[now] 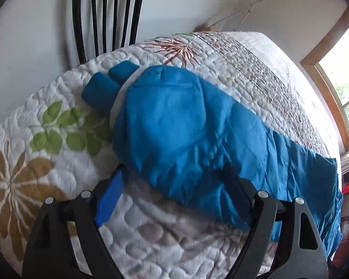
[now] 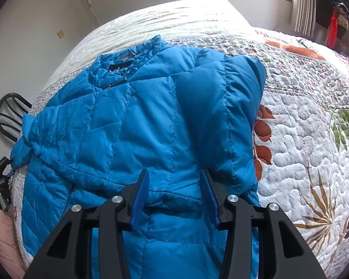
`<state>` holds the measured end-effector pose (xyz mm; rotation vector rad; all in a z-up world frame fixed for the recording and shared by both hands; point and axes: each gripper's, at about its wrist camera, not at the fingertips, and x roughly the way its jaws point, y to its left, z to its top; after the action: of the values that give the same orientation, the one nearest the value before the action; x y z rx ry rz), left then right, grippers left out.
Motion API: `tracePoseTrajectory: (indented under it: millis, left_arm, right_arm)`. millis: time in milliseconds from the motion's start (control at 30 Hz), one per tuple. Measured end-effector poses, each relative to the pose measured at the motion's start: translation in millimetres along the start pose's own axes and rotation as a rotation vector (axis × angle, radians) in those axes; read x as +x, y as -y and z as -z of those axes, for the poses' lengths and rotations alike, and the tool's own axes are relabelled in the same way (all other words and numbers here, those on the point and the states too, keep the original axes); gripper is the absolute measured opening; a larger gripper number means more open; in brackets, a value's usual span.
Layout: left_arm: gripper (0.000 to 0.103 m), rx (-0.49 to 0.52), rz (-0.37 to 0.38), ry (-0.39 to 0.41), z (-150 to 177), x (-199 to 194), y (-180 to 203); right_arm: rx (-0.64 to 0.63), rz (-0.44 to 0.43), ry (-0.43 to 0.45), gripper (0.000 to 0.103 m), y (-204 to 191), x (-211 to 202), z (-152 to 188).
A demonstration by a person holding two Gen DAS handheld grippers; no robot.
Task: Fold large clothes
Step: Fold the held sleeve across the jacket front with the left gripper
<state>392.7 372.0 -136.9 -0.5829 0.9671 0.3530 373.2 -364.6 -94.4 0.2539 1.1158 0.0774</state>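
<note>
Left wrist view: left tongs (image 1: 176,186) gape wide with nothing gripped, pitched steeply down at the quilt (image 1: 65,107); jacket (image 1: 186,127) lies just ahead, its hem edge crossing between the fingers, long axis running off right. Right wrist view: right tongs (image 2: 174,186) sit half-spread over a puffed fold of the jacket (image 2: 137,116), also pitched down; can't tell whether the pads actually pinch it. Jacket body stretches ahead and left, so the right hand looks nearer the bulk.
</note>
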Motion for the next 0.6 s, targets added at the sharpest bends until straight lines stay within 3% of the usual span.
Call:
tracePoseTrajectory:
  millis: [67, 200, 233, 333, 600]
  left_arm:
    - [0.082, 0.001, -0.002, 0.013, -4, 2, 0]
    - [0.045, -0.001, -0.055, 0.046, -11, 3, -2]
    - [0.033, -0.011, -0.050, 0.048, -12, 2, -4]
    - [0.013, -0.037, 0.008, 0.052, -14, -3, -15]
    - [0.007, 0.018, -0.002, 0.139, -8, -20, 3]
  right_arm:
    - [-0.001, 0.001, 0.000, 0.046, 0, 1, 0]
    - [0.000, 0.006, -0.005, 0.046, 0, 4, 0]
    - [-0.002, 0.010, -0.006, 0.046, 0, 5, 0]
    - [-0.010, 0.018, -0.007, 0.046, -1, 7, 0]
    - [-0.015, 0.038, -0.004, 0.046, -5, 1, 1]
